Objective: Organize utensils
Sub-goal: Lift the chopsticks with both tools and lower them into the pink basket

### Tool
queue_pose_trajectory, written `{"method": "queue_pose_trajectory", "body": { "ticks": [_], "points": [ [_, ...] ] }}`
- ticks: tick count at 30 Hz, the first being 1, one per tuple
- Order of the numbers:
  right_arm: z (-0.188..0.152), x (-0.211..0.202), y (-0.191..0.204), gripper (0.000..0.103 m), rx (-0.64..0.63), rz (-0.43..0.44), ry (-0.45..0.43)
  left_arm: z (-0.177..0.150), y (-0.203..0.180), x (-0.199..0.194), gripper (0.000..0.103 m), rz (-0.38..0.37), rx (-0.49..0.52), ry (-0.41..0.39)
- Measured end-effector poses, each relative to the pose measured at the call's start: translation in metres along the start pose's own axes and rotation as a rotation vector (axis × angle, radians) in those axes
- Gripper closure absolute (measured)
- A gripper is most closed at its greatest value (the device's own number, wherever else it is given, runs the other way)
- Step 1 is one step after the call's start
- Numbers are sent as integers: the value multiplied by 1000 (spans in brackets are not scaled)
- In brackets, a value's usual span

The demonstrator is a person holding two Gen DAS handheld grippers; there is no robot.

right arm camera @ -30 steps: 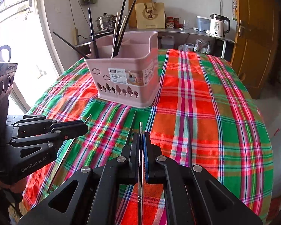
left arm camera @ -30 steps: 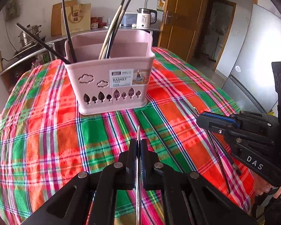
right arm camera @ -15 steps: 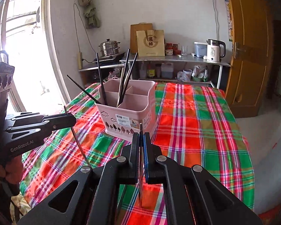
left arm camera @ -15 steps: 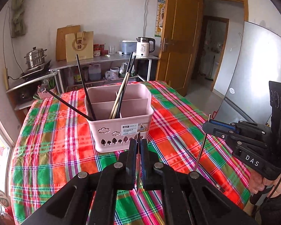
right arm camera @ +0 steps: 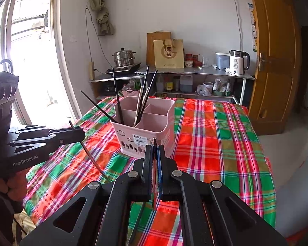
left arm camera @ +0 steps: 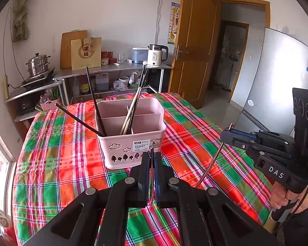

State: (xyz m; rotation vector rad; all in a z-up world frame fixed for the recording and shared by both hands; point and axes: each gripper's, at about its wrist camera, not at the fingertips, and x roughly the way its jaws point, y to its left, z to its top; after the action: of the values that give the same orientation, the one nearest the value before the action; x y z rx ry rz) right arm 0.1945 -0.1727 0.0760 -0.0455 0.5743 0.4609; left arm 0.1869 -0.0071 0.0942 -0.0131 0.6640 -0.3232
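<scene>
A pink divided basket (left arm camera: 133, 143) (right arm camera: 145, 131) stands mid-table on the plaid cloth (left arm camera: 61, 164), with several dark and pale chopsticks (left arm camera: 131, 112) leaning in its compartments. My left gripper (left arm camera: 152, 153) (right arm camera: 81, 133) is shut on a thin metal chopstick (right arm camera: 92, 157), held in the air in front of the basket. To its right, my right gripper (right arm camera: 154, 146) (left arm camera: 223, 134) is shut on another metal chopstick (left arm camera: 210, 164), which hangs slanting over the cloth. A dark stick (right arm camera: 138, 217) shows under the right gripper, half hidden.
Behind the table runs a steel shelf (left arm camera: 113, 69) with a kettle (left arm camera: 156, 55), a paper bag (left arm camera: 86, 53) and a steamer pot (left arm camera: 38, 64). A wooden door (left arm camera: 195, 47) and a fridge (left arm camera: 277, 78) stand to the right, a window (right arm camera: 30, 61) to the left.
Both grippers have risen from just above the cloth, each lifting its chopstick clear of the table. The basket now sits lower in both views.
</scene>
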Motion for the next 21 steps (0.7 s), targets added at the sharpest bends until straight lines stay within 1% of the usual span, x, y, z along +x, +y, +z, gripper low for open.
{"method": "queue_pose_trajectory", "body": {
  "ticks": [5,8,13,17,21],
  "points": [
    [8,-1,6,99,-22,20,-13,5,10,-4,99,2,-14,0],
    [18,1,11,99,-36,34,-31,16,19,-9,99,9,-22,-8],
    [43,5,18,99,-41,56,-78,42,32,-19,99,18,-32,-40],
    [64,12,20,99,-19,81,-112,66,44,-26,99,20,-53,-68],
    [85,19,23,99,-11,92,-149,90,52,-26,99,33,-53,-88]
  ]
}}
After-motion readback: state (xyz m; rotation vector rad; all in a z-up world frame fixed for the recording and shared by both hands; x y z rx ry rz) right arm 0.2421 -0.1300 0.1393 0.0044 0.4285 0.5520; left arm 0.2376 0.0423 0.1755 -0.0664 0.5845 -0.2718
